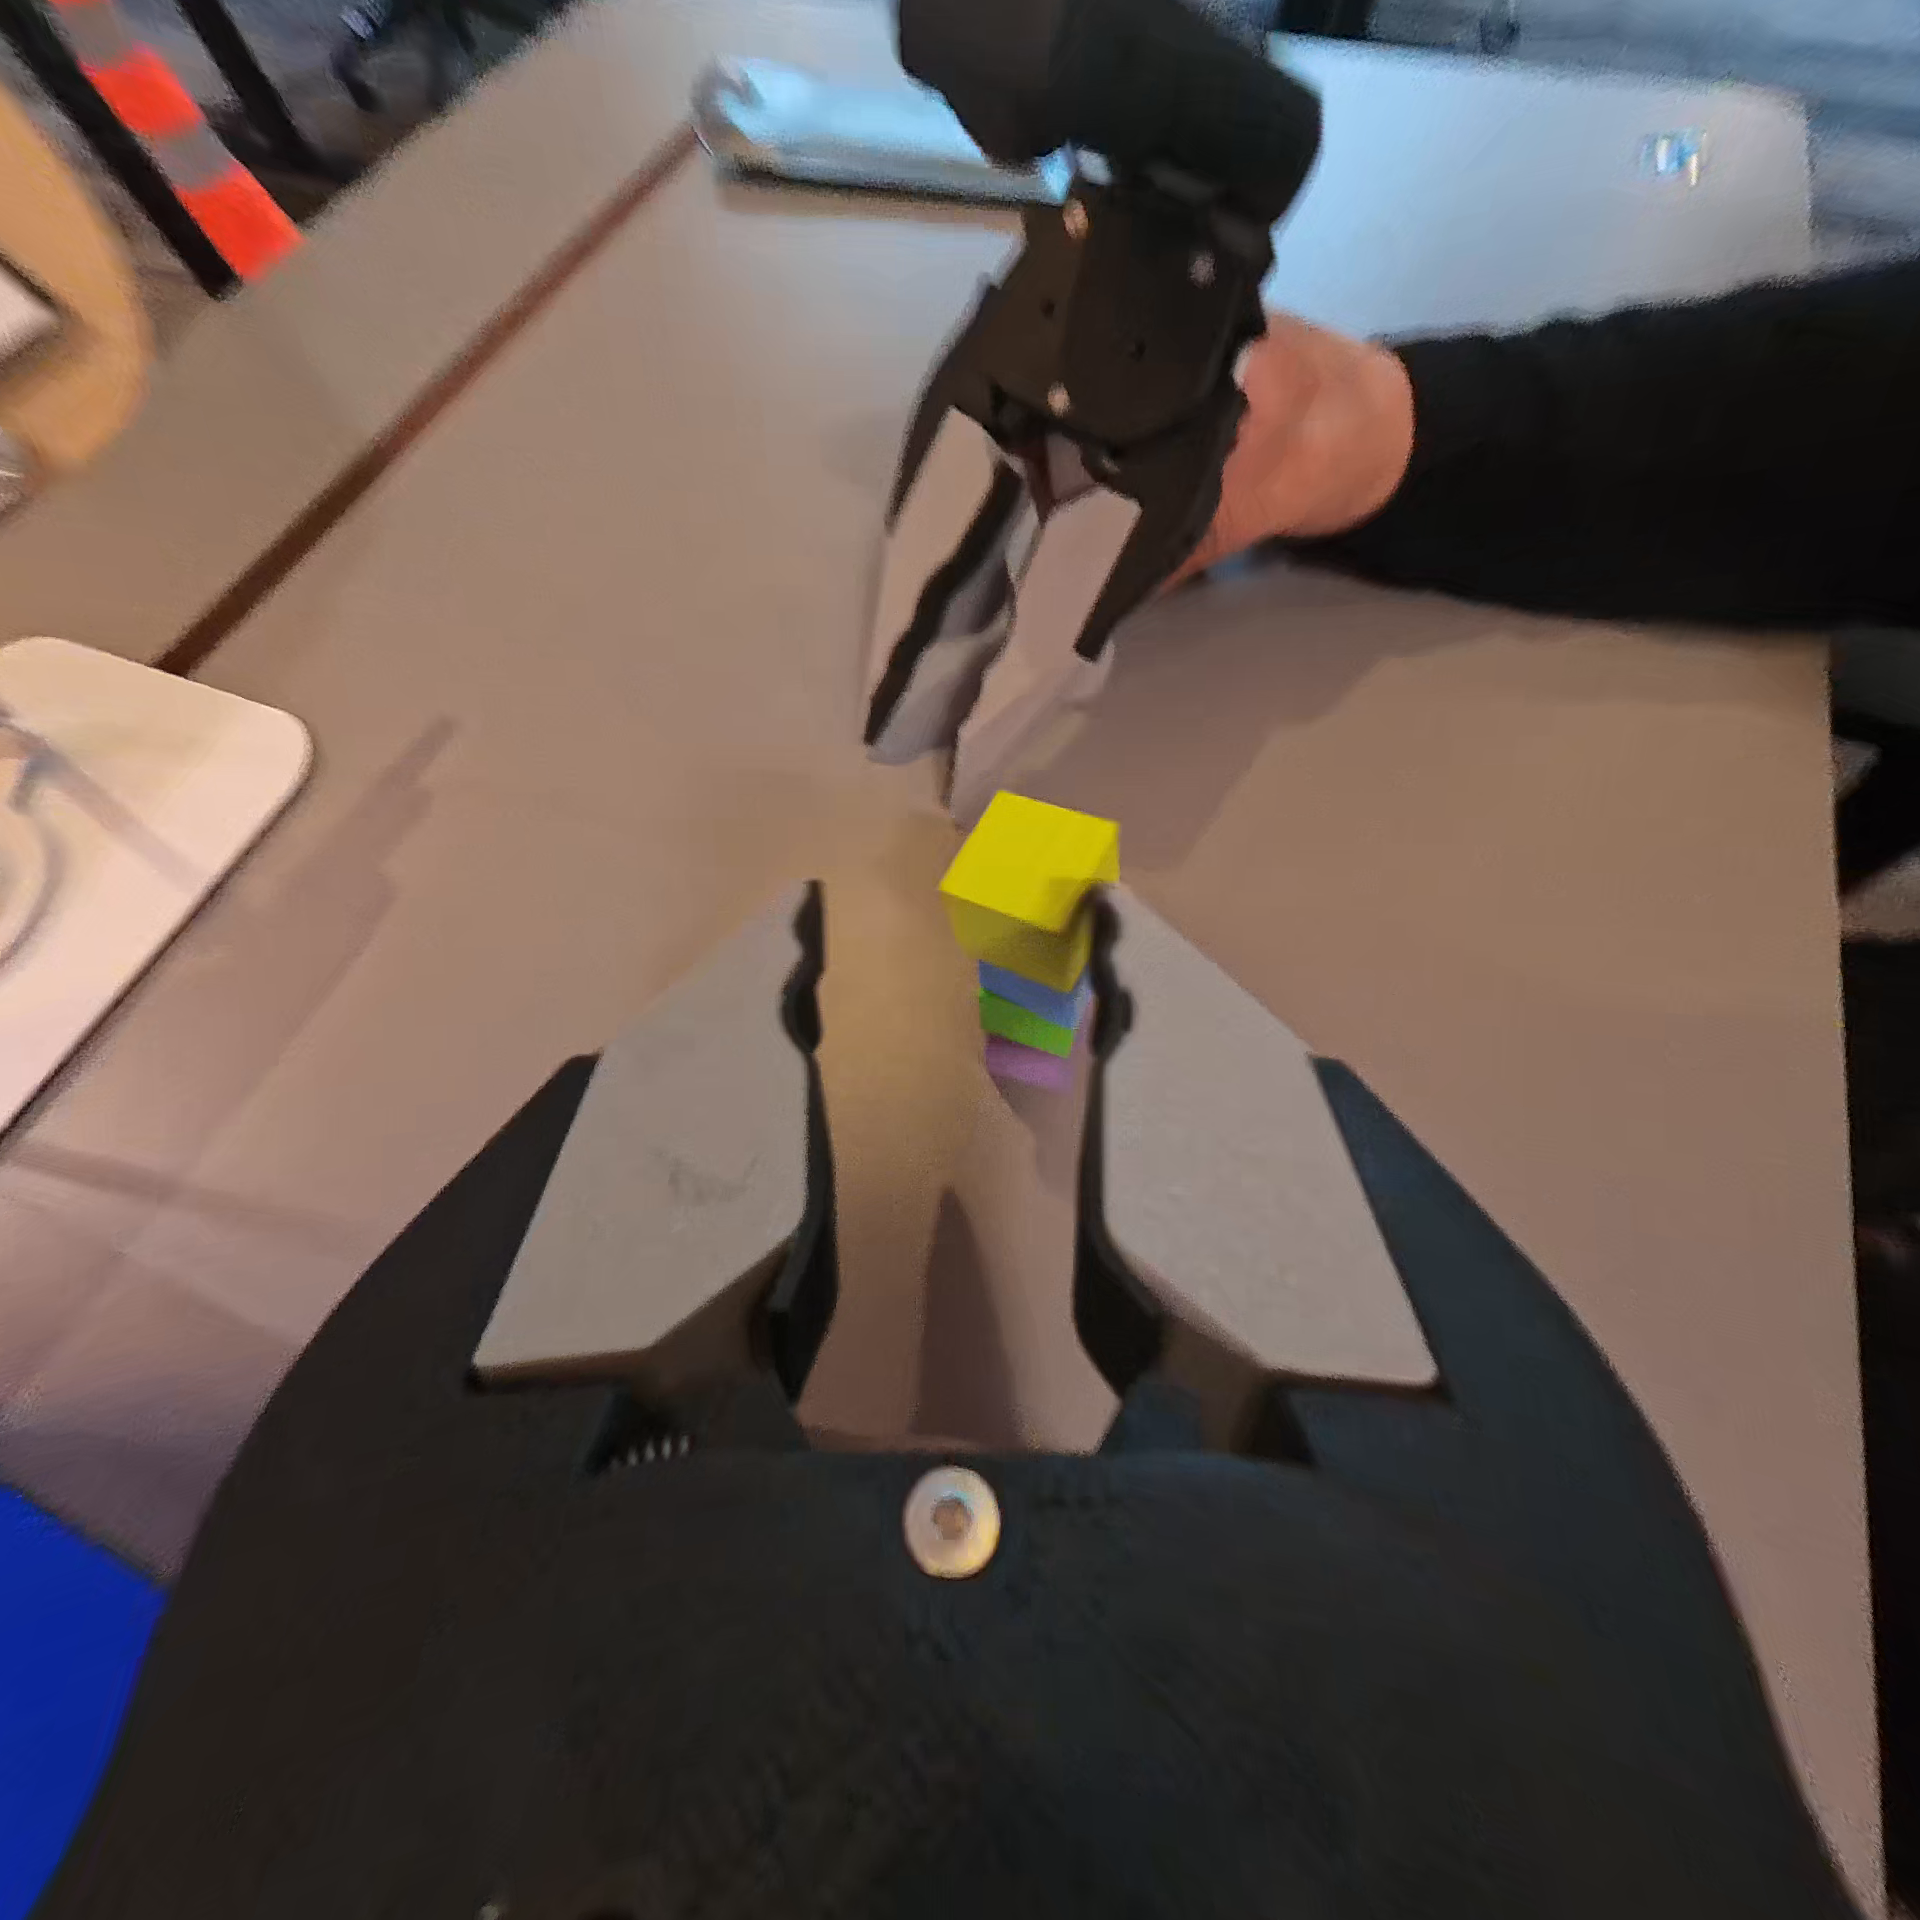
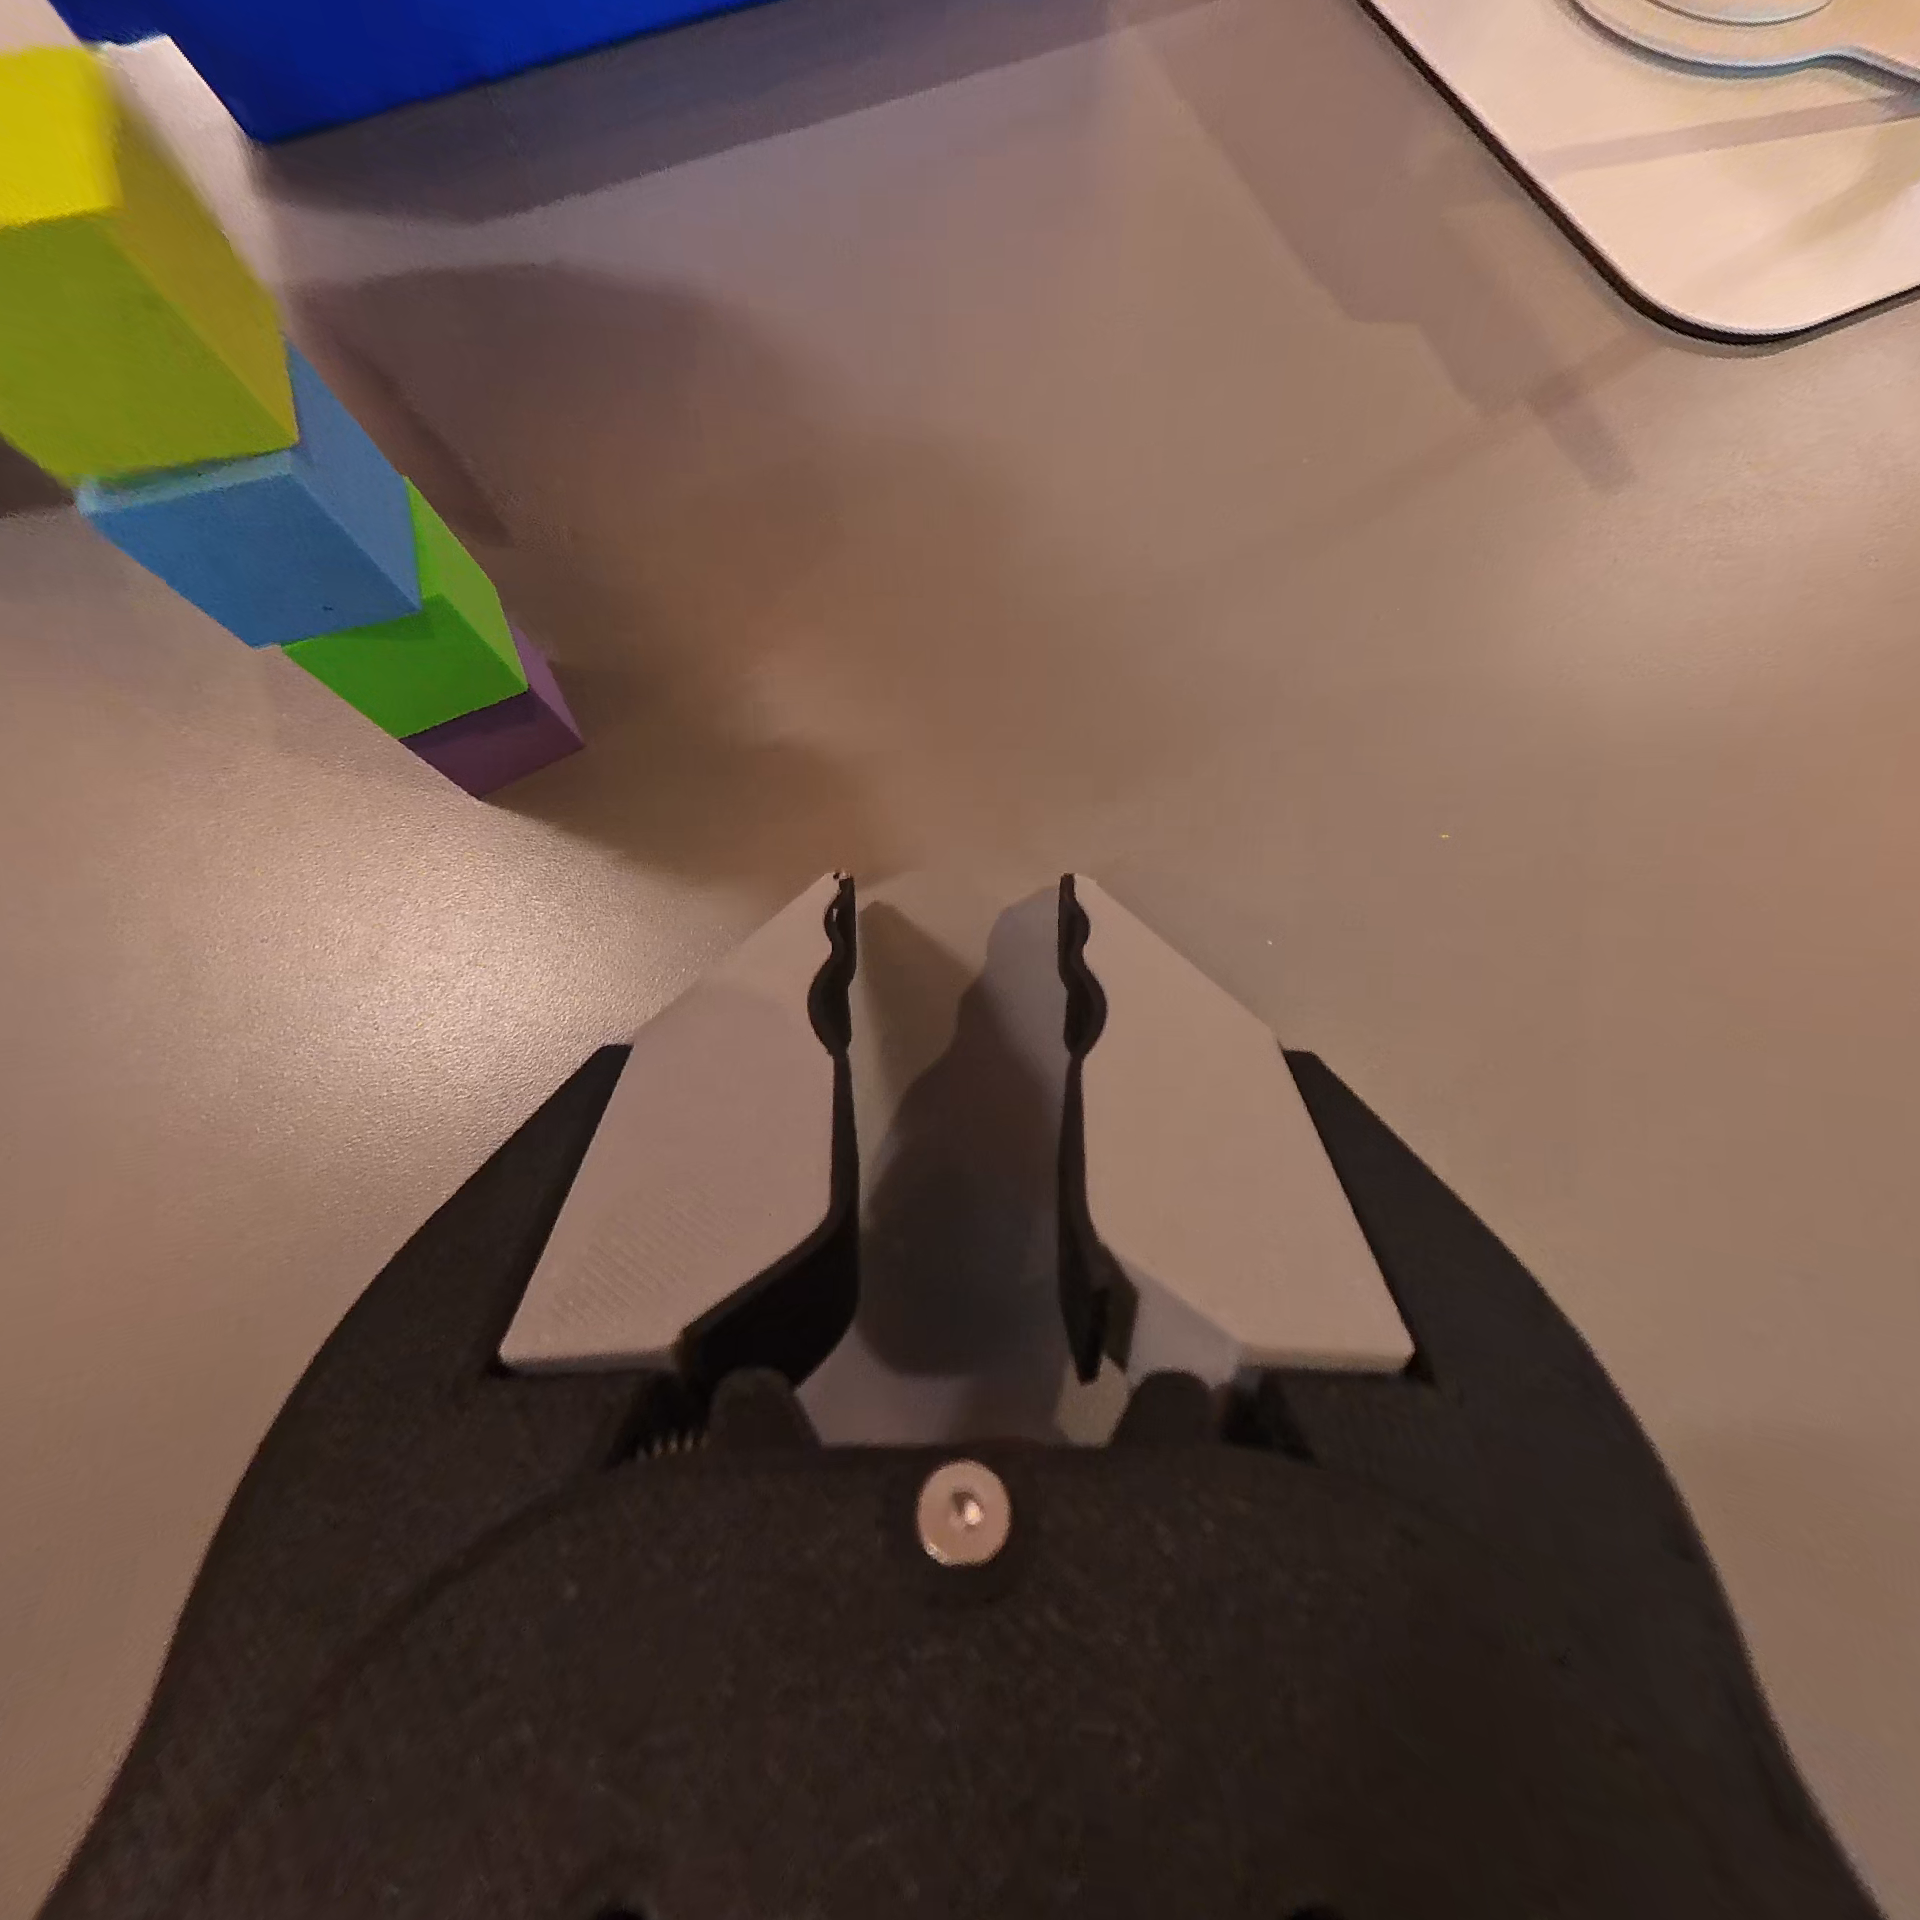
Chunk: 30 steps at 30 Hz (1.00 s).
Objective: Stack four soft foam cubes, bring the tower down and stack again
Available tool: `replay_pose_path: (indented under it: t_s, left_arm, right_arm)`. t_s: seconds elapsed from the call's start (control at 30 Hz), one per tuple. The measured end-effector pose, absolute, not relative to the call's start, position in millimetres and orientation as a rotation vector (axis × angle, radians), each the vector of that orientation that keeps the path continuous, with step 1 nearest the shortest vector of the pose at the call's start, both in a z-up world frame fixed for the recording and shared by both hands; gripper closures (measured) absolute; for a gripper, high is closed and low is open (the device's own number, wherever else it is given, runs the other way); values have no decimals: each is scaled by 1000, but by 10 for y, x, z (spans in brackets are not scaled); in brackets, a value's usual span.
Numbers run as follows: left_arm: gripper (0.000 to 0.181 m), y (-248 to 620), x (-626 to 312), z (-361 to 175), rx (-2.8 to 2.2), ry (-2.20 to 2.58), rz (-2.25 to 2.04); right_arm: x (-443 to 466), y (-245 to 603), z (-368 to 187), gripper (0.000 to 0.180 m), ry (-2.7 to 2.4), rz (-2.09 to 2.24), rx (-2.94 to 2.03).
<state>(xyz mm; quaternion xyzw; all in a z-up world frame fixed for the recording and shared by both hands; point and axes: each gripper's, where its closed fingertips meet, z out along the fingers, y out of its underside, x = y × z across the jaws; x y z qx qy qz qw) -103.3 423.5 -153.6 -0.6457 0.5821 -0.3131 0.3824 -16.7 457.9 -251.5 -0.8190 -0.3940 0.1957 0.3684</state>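
Yellow cube (image 1: 1029,883) tops blue–green–purple tower | left tool (image 1: 956,904) apart, empty | right tool (image 2: 956,883) apart, empty

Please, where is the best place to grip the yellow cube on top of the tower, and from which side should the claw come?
Probably grip the yellow cube by two opposite flat side faces, coming down from above. It tops the blue cube, so only its upper half is safely free. The open left claw already nearly brackets it; a sideways push could topple the tower.
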Motion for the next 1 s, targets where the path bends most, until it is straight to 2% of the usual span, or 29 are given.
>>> replay_pose_path:
  t_s: [0.17, 0.23, 0.33, 0.47, 0.67, 0.77, 1.0]
  left_arm:
    - [180, 4265, -1160, -997, -1424, 1296, -925]
    - [181, 3977, -1162, -851, -1266, 1376, -1039]
    - [181, 3628, -1155, -992, -1206, 1577, -1098]
    - [181, 3482, -1111, -1611, -1368, 1861, -980]
    - [181, 3803, -946, -2373, -1641, 1961, -602]
    - [181, 4034, -854, -2377, -1689, 1838, -516]
    - [181, 4378, -826, -1994, -1678, 1521, -594]
  right_arm:
    - [-167, 4580, -2518, 143, -1011, 503, -2104]
    - [-166, 4578, -2523, 143, -1013, 502, -2107]
    - [-162, 4576, -2524, 143, -1013, 501, -2107]
    - [-165, 4575, -2527, 143, -1016, 501, -2108]
    - [-166, 4575, -2537, 143, -1023, 493, -2110]
    - [-166, 4574, -2539, 143, -1026, 488, -2109]
    - [-139, 4605, -2547, 145, -1009, 448, -2117]
